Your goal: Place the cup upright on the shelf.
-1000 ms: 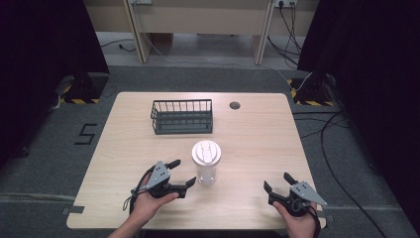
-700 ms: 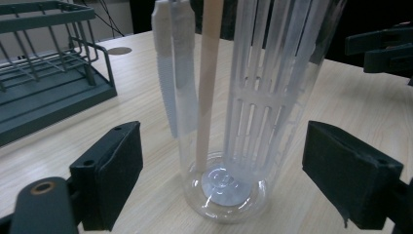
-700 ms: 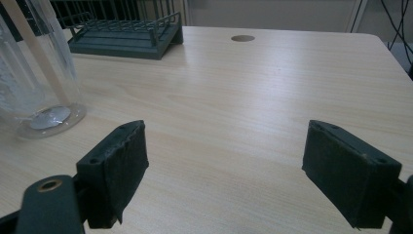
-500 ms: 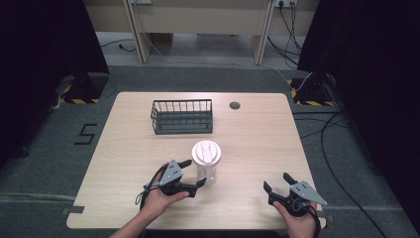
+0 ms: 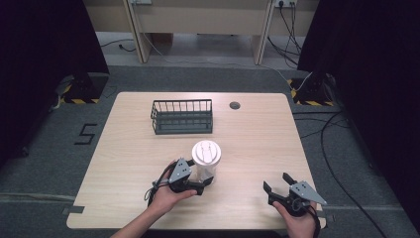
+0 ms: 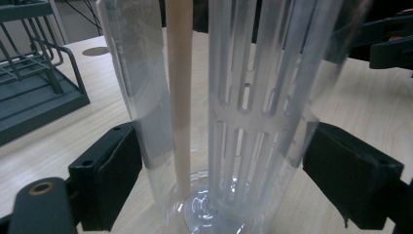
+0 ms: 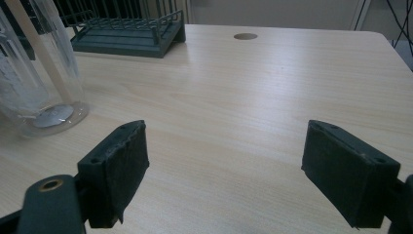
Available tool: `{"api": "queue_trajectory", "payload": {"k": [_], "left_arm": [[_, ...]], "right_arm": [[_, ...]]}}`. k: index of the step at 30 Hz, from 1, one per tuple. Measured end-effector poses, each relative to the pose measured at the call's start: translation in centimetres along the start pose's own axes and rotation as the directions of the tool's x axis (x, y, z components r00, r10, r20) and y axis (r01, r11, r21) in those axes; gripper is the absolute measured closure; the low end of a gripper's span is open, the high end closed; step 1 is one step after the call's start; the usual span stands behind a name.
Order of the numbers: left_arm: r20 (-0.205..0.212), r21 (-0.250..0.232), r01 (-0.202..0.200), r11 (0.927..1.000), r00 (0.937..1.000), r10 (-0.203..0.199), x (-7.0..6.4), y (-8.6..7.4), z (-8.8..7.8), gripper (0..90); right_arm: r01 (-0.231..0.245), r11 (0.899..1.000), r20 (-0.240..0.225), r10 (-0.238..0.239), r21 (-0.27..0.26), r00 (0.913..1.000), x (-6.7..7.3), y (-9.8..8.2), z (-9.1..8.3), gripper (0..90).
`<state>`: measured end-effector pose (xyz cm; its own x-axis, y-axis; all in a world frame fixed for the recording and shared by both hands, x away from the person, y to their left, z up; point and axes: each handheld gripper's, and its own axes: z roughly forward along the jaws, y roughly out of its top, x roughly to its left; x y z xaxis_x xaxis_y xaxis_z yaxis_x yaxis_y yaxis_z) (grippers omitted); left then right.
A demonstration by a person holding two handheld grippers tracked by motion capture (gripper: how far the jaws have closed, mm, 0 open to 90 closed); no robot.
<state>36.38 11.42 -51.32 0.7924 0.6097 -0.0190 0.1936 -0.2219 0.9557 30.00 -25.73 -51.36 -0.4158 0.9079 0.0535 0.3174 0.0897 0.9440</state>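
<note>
— What containers do you have in front of you, and what's in them?

— You have a clear tumbler [image 5: 206, 161] with a white lid standing upright near the front middle of the counter [image 5: 257, 144]. Through its wall in your left gripper view you can see a slotted clear insert [image 6: 253, 107] and a pale straw [image 6: 179, 92] running down to the base. Farther back sits a dark wire basket [image 5: 182, 117]; nothing shows inside it.

— And the jaws?

— Your left gripper [image 5: 195, 179] has its jaws around the tumbler's lower part, one pad on each side. They look to be touching the wall, though the clear plastic makes the contact hard to judge, so I cannot tell whether you are gripping it or only bracketing it. Your right gripper [image 5: 279, 185] rests well apart, near the front right edge, jaws spread wide with nothing between them.

— Anything cut off?

— The tumbler's top is cropped in both gripper views.
</note>
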Motion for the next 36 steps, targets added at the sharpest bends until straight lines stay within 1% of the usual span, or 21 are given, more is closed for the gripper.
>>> {"api": "queue_trajectory", "payload": {"k": [6, 13, 21, 25, 33, 36], "left_arm": [[0.0, -0.009, -0.006, 0.9999, 1.0, 0.006, 0.1, 0.2, 0.6, 14.5], [0.002, -0.024, -0.005, 0.9997, 1.0, 0.005, 0.2, -0.1, 0.4, 17.4], [-0.006, -0.019, 0.001, 0.9998, 1.0, -0.001, 0.1, 0.0, 0.4, 17.8], [-0.008, -0.013, 0.001, 0.9999, 1.0, -0.001, 0.1, 0.2, 0.4, 17.9], [-0.018, -0.024, 0.004, 0.9997, 0.9998, -0.004, 0.2, 0.9, 0.0, 17.9], [-0.027, -0.028, -0.001, 0.9996, 0.9996, 0.0, 0.4, 1.2, -0.2, 18.0]], "right_arm": [[0.005, 1.0, -0.001, -0.005, 0.002, 1.0, 0.0, 0.0, 0.0, 17.7], [0.001, 1.0, -0.005, -0.001, 0.005, 1.0, 0.0, 0.0, 0.1, 18.0], [-0.001, 1.0, -0.008, 0.001, 0.006, 1.0, -0.1, 0.0, 0.1, 18.1], [-0.003, 1.0, -0.011, 0.003, 0.008, 0.9999, -0.1, 0.0, 0.1, 18.1], [-0.008, 1.0, -0.012, 0.008, 0.009, 0.9999, -0.1, 0.0, 0.1, 18.1], [-0.009, 1.0, -0.013, 0.009, 0.01, 0.9999, -0.1, 0.0, 0.1, 18.1]]}}
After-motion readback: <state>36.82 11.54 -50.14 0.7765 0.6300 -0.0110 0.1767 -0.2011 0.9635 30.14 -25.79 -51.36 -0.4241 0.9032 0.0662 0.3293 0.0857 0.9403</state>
